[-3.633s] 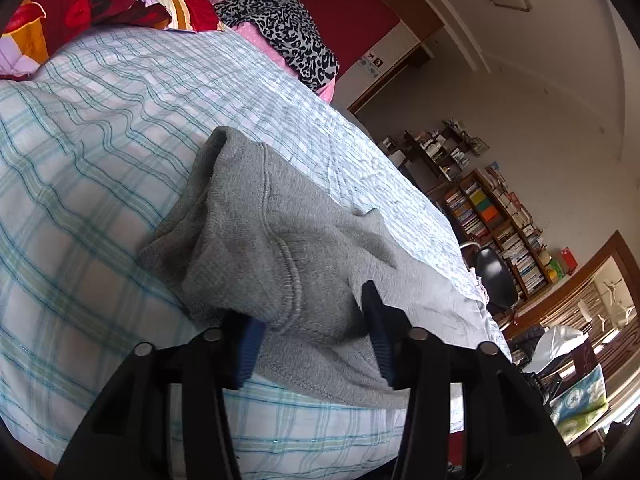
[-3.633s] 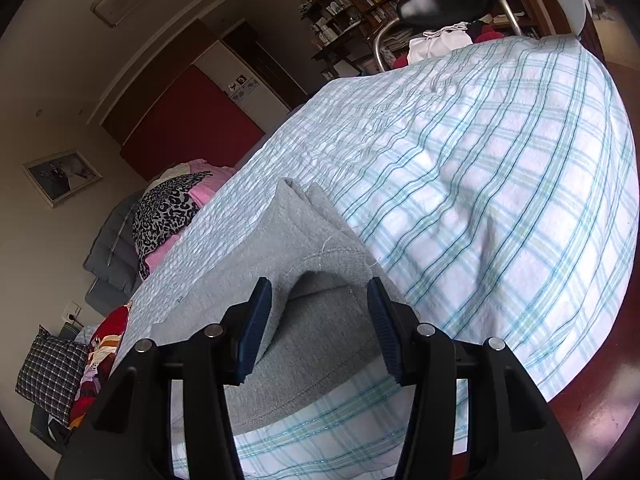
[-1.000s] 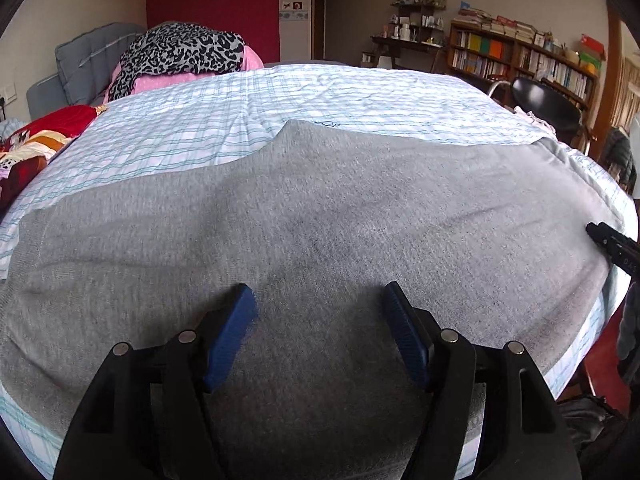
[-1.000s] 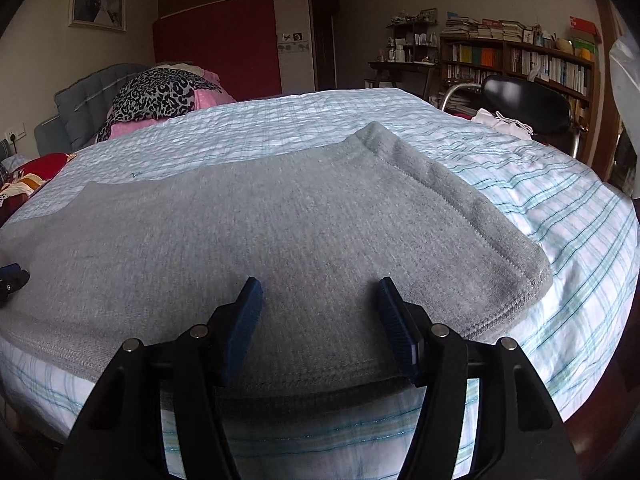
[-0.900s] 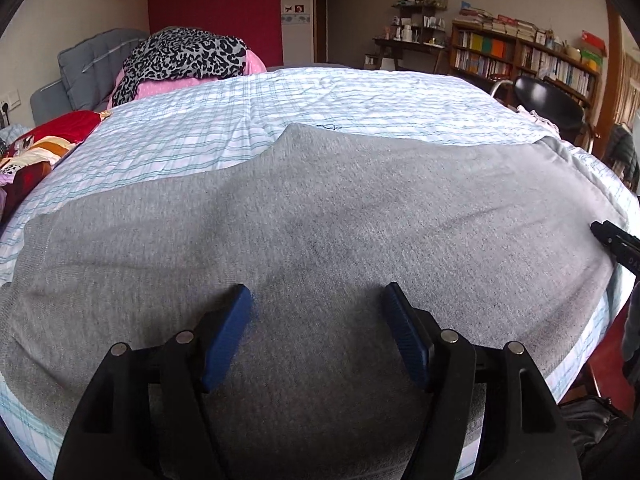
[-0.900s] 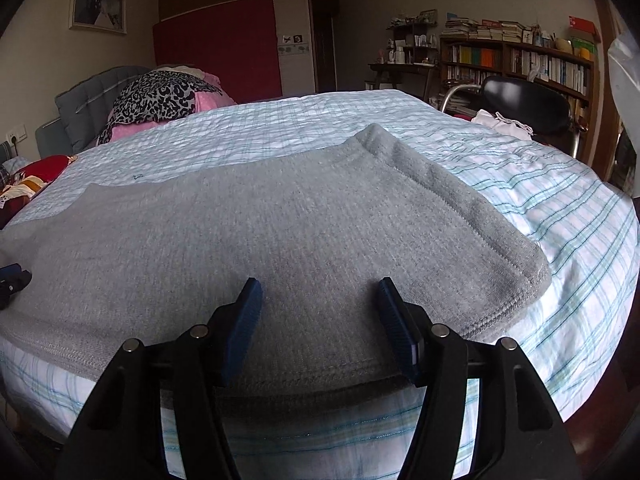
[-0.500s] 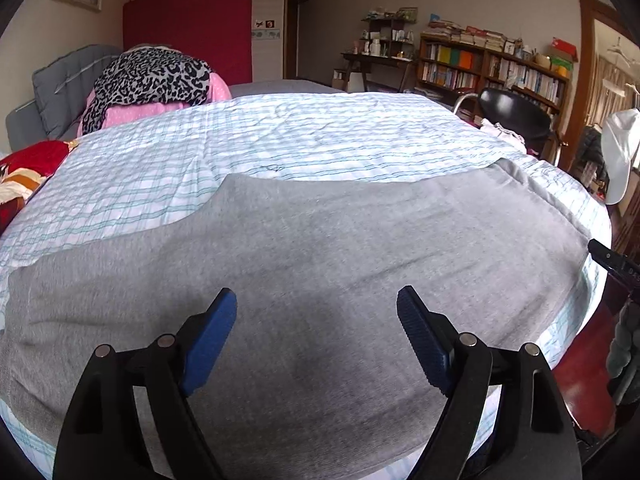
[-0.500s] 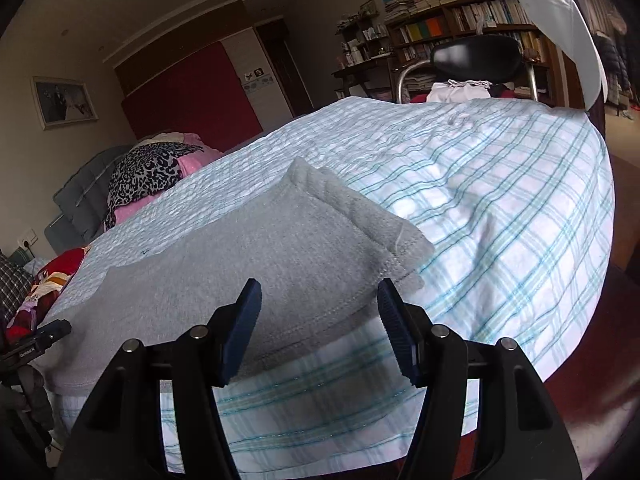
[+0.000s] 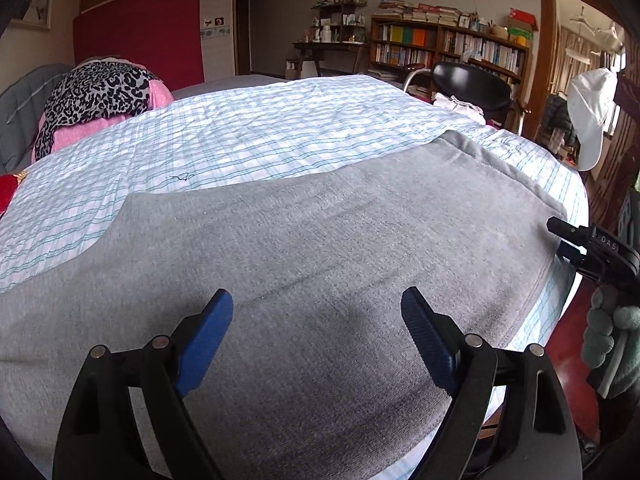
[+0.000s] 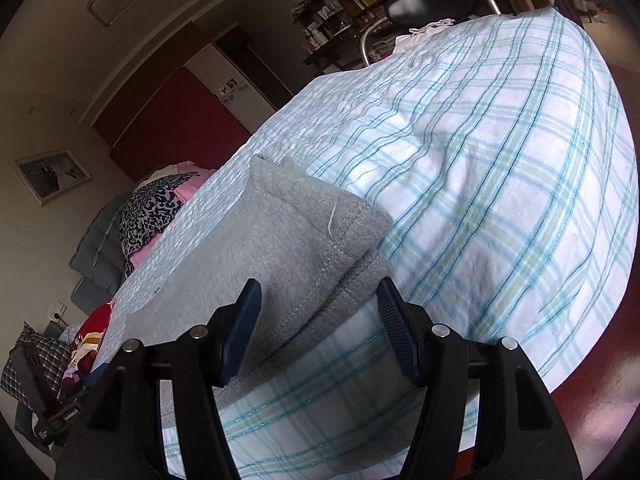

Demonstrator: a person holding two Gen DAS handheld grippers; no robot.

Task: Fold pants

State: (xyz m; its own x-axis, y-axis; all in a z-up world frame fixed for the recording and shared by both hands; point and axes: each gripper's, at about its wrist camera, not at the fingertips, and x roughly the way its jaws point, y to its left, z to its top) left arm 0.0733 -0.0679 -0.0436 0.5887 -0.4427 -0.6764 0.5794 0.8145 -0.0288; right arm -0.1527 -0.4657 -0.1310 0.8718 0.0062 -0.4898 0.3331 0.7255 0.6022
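Grey pants (image 9: 320, 248) lie flat and folded on the plaid bed sheet (image 9: 248, 140), near the bed's front edge. My left gripper (image 9: 315, 296) hovers over their middle. Its jaws are opening, the blue pads are wide apart and nothing is pressed between them. In the right wrist view my right gripper (image 10: 319, 287) is open, rolled to one side, with the near right corner of the pants (image 10: 288, 236) below and between its fingers but not pinched. That gripper (image 9: 558, 236) also shows at the pants' right end, held by a gloved hand (image 9: 608, 340).
A leopard-print and pink bedding pile (image 9: 96, 92) lies at the head of the bed. A black chair (image 9: 472, 84) and bookshelves (image 9: 448, 48) stand beyond the far side. A white garment (image 9: 588, 120) hangs at the right. Red floor (image 10: 592, 380) borders the bed.
My left gripper's jaws have spread wider and it has drawn back over the pants. My right gripper has rolled and shifted to the pants' right end corner.
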